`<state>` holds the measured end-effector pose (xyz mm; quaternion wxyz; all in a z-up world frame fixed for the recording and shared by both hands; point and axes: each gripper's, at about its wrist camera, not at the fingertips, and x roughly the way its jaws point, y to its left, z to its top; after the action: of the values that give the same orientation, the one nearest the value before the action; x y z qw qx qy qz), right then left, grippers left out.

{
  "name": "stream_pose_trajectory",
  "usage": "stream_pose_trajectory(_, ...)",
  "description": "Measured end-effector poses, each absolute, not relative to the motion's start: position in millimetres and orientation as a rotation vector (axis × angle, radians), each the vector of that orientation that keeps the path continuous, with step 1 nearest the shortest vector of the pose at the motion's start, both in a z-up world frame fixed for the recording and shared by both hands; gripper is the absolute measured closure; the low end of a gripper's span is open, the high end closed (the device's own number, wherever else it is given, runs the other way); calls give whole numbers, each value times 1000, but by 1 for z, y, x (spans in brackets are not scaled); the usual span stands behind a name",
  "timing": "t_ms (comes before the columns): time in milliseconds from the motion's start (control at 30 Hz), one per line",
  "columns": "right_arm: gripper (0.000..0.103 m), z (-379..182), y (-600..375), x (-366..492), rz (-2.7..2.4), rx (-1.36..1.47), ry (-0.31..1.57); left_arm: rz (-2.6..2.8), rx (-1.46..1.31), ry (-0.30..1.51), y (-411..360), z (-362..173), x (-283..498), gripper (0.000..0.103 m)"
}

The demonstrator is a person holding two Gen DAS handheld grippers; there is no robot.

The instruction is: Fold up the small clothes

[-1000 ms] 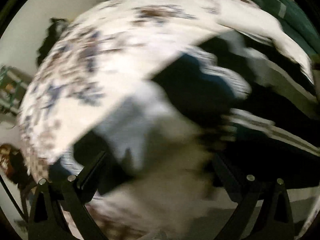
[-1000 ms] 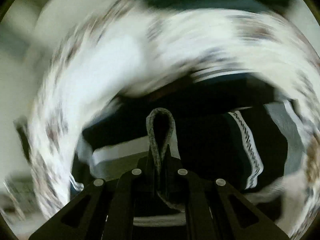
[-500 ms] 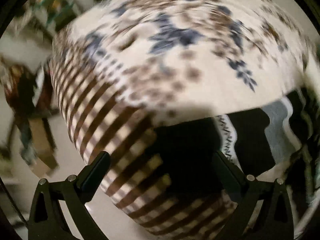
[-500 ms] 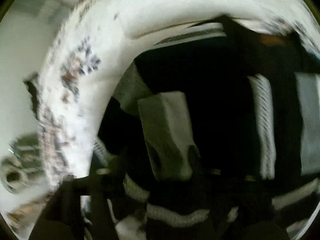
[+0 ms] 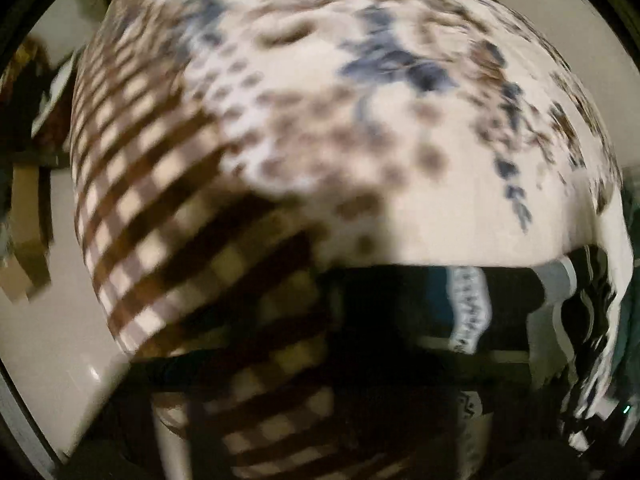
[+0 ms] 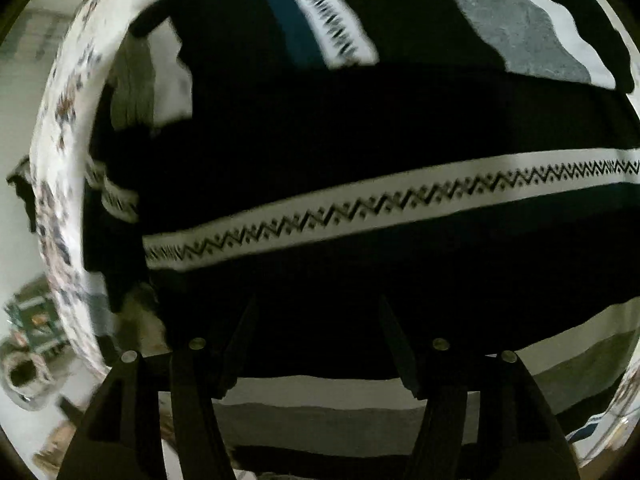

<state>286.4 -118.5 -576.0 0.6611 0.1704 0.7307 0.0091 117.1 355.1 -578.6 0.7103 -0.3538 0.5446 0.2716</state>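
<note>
A dark garment (image 6: pixel 360 132) with white zigzag-patterned bands (image 6: pixel 400 200) and grey panels fills the right wrist view, lying on a floral bedspread (image 6: pixel 60 160). My right gripper (image 6: pixel 320 320) is open and empty just above the dark cloth. In the left wrist view the same garment (image 5: pixel 468 308) shows at the lower right, on the cream bedspread with blue and brown flowers (image 5: pixel 360 120) and a brown checked part (image 5: pixel 160 200). My left gripper is lost in dark blur at the bottom of its view.
The bed's edge curves down the left side of the right wrist view, with floor and cluttered items (image 6: pixel 32 340) beyond. Pale floor (image 5: pixel 48 340) and brown furniture (image 5: pixel 28 220) lie left of the bed in the left wrist view.
My right gripper was shut on a grey cloth strip a second ago; now it is open and empty over the dark garment. The left view swung from the garment to the bedspread.
</note>
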Motion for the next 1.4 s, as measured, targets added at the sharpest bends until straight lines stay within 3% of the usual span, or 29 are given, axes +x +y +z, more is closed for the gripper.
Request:
stream_pose_trajectory(33, 39, -576, -113, 285, 24, 358, 1647, 582, -785, 1197, 353, -573, 123, 99)
stream_pose_trajectory(333, 39, -560, -97, 287, 52, 299, 1573, 573, -792, 882, 424, -474, 163, 99)
stream_pose_trajectory(467, 39, -569, -100, 289, 20, 345, 1575, 576, -812, 851, 463, -483, 185, 95)
stream_pose_trajectory(600, 32, -571, -110, 288, -12, 379, 1573, 676, -912, 894, 486, -508, 170, 95)
stream_pose_trajectory(667, 32, -570, -114, 284, -11, 389, 1564, 719, -998, 874, 489, -519, 148, 85)
stream_pose_trajectory(733, 32, -569, -120, 280, -7, 384, 1554, 720, -1137, 845, 482, -533, 124, 43)
stream_pose_trajectory(867, 28, -565, -123, 284, -55, 336, 1491, 587, -1408, 781, 448, -578, 118, 40)
stream_pose_trajectory(1033, 27, -557, -153, 281, -130, 278, 1419, 634, -1375, 829, 439, -605, 171, 40)
stream_pose_trajectory(1100, 27, -554, -168, 278, -150, 276, 1408, 717, -1297, 831, 441, -601, 187, 43)
stream_pose_trajectory(1133, 27, -552, -176, 277, -168, 263, 1405, 739, -1253, 821, 442, -596, 193, 56)
stream_pose_trajectory(1200, 26, -550, -192, 276, -213, 222, 1398, 755, -1127, 838, 442, -579, 211, 98)
stream_pose_trajectory(1267, 19, -545, -209, 278, -273, 153, 1381, 769, -1002, 837, 439, -556, 224, 98)
stream_pose_trajectory(1400, 16, -528, -246, 285, -335, 147, 1305, 735, -758, 818, 414, -504, 255, 98)
